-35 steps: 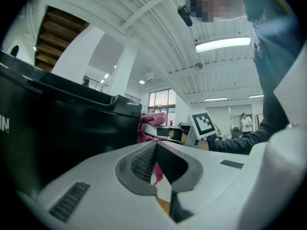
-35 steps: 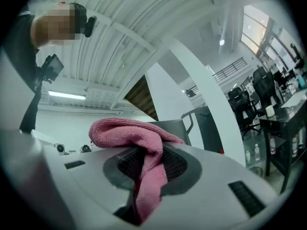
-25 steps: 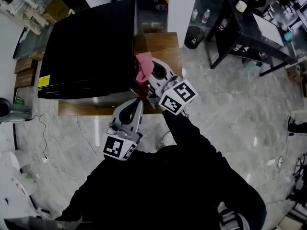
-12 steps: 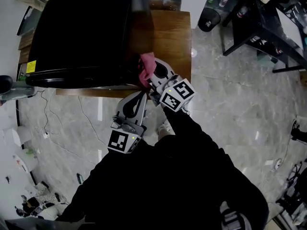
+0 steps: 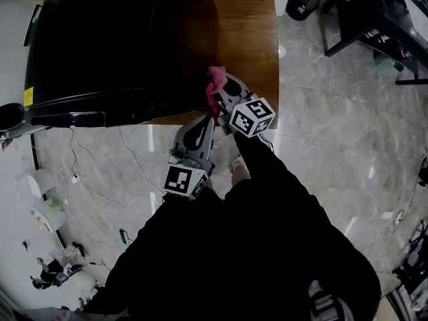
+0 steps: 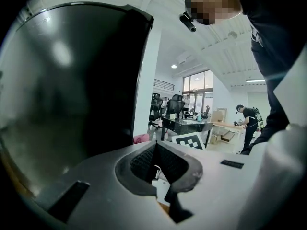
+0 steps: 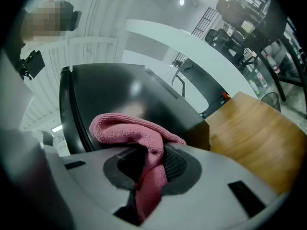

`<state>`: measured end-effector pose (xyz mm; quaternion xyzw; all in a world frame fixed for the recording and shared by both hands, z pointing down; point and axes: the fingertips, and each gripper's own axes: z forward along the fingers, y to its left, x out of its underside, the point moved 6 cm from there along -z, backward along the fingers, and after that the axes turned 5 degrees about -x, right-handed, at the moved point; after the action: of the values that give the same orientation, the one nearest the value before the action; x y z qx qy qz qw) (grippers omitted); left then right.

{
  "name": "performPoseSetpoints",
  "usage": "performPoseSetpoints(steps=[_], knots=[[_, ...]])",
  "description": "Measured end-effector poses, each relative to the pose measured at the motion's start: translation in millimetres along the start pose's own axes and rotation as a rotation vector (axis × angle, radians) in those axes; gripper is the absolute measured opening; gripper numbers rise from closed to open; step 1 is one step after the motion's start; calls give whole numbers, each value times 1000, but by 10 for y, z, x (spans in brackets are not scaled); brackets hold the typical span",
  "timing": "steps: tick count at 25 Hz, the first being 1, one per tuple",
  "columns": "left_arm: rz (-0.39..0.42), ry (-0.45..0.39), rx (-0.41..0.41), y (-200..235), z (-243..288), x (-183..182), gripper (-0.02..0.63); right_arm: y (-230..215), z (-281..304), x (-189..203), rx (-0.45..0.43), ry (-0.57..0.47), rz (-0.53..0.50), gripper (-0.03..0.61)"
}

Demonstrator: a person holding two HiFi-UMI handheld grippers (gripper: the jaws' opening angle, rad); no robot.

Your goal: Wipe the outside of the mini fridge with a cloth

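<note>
cloth (image 7: pixel 140 134) in right gripper (image 7: pixel 149 152); label (image 5: pixel 27 97) illegible

Glossy black fridge (image 5: pixel 100 45), fuzzy pink cloth (image 7: pixel 132 126), smooth wooden table (image 5: pixel 247 45)

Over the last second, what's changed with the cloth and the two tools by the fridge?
The right tool, holding the pink cloth, appears to have slid along the mini fridge's right side toward its front corner. The left tool came forward beside it, near the wooden table's front edge. Unchanged: right tool shut on the cloth, left tool shut and empty.
</note>
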<state>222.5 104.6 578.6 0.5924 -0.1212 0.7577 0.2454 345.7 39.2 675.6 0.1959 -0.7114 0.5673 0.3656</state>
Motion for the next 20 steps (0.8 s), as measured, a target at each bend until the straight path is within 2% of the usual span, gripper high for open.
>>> performPoseSetpoints(steps=[7,11,14,20], knots=[[5,40,32,-80,8,129,5,-383,-36,528,153,103,53,78],[17,41,42,-158,9,34,5,-444,-69,599,207,206,34,78],[9,34,45,-242,-32,-161,6,-272,-145,384,188,210,-25,81],[-61,-41,120,-405,-256,-908,5,532,-299,-699,119,18,-149,81]])
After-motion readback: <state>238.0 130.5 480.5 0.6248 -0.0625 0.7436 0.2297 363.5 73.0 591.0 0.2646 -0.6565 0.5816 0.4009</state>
